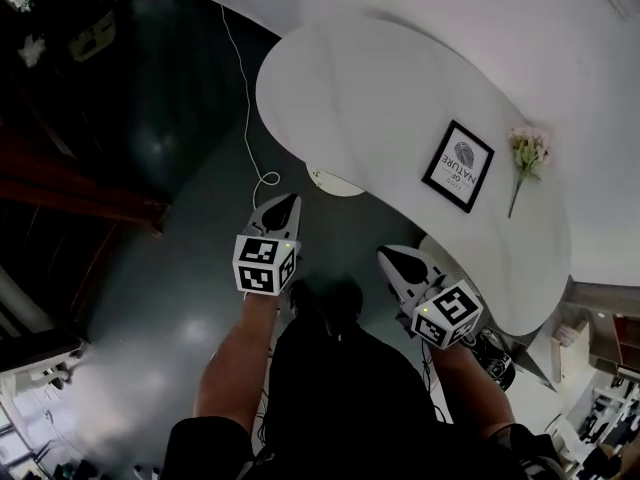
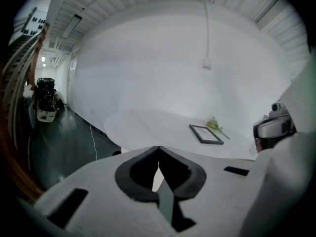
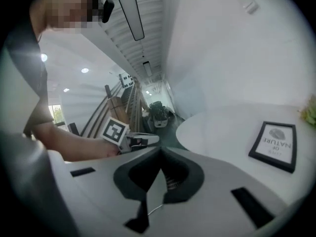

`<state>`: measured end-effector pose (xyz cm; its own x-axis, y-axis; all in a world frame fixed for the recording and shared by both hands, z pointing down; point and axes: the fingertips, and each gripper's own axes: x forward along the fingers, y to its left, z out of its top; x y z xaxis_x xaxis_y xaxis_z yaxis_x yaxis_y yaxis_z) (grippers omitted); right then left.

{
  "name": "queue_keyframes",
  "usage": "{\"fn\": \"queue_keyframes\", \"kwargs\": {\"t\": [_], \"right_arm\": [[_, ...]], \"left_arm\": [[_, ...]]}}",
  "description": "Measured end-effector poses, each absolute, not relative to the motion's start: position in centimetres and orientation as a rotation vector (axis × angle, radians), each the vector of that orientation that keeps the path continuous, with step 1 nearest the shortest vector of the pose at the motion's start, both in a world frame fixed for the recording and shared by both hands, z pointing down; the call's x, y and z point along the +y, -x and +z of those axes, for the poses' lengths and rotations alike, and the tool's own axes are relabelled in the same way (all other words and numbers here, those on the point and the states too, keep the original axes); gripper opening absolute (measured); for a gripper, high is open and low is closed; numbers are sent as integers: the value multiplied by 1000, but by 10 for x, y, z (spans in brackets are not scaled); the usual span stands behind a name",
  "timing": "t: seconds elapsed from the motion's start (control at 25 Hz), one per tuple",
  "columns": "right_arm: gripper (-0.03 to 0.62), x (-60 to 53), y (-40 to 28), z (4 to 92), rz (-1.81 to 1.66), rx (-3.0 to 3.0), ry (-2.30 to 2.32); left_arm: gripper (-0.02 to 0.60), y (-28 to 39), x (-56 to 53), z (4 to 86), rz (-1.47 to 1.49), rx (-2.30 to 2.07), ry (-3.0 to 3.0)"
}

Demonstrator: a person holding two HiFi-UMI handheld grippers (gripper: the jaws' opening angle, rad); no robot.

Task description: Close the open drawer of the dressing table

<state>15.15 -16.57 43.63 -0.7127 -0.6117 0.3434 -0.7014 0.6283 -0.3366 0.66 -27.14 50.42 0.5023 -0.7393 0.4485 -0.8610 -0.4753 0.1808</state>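
Note:
The dressing table (image 1: 380, 88) is a white kidney-shaped top against a white wall. A white rounded part (image 1: 335, 181) sticks out under its near edge; I cannot tell if it is the drawer. My left gripper (image 1: 284, 202) hangs in the air in front of that edge, jaws closed together with nothing between them (image 2: 158, 149). My right gripper (image 1: 392, 257) is to its right, near the table's front edge, and its jaws also meet on nothing (image 3: 161, 150). Neither gripper touches the table. The left gripper (image 3: 143, 140) shows in the right gripper view.
A black picture frame (image 1: 458, 166) and a pale flower sprig (image 1: 526, 154) lie on the tabletop's right part. A white cable (image 1: 246, 98) runs down the wall onto the dark glossy floor (image 1: 150, 288). A wooden railing (image 1: 80, 200) stands at the left.

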Motion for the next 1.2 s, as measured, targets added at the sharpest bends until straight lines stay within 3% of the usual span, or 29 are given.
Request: {"fn": "queue_keyframes", "kwargs": {"t": [0.32, 0.68, 1.2], "right_arm": [[5, -152, -167, 361, 554, -2805, -1052], [3, -153, -167, 325, 443, -2851, -1100], [3, -155, -74, 276, 260, -2896, -1201]], "left_arm": [[2, 13, -196, 390, 343, -1475, -2392], [2, 33, -164, 342, 233, -1529, -2409], [0, 123, -155, 287, 223, -1528, -2559]]}}
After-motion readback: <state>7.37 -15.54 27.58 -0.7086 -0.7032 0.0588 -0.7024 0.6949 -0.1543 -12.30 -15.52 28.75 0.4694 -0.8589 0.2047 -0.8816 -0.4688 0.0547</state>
